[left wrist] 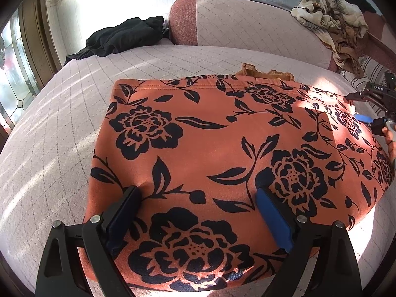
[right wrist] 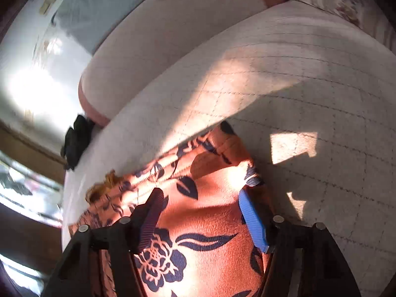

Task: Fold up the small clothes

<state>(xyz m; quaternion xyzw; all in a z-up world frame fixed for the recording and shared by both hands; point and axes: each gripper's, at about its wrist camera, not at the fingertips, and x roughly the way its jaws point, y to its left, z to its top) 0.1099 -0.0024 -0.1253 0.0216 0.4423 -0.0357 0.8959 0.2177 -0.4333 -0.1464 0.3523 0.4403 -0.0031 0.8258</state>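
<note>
An orange garment with dark blue flowers [left wrist: 217,143] lies flat on the pale quilted bed [left wrist: 61,123]. My left gripper [left wrist: 198,193] stands open and wide over the garment's near edge, its fingertips [left wrist: 263,195] resting on the cloth with nothing pinched. At the garment's far right side my right gripper [left wrist: 371,113] shows with a person's hand behind it. In the right wrist view the right gripper [right wrist: 200,195] is open above a sunlit corner of the garment [right wrist: 212,217]. The cloth lies flat under its fingers and the pads do not press on it.
A tan lace piece [left wrist: 262,73] peeks from behind the garment's far edge. A black garment [left wrist: 123,37] lies at the back left. A long pink bolster [left wrist: 247,24] runs along the back, with a heap of beige patterned cloth [left wrist: 331,17] at its right end. A window [left wrist: 14,74] is at left.
</note>
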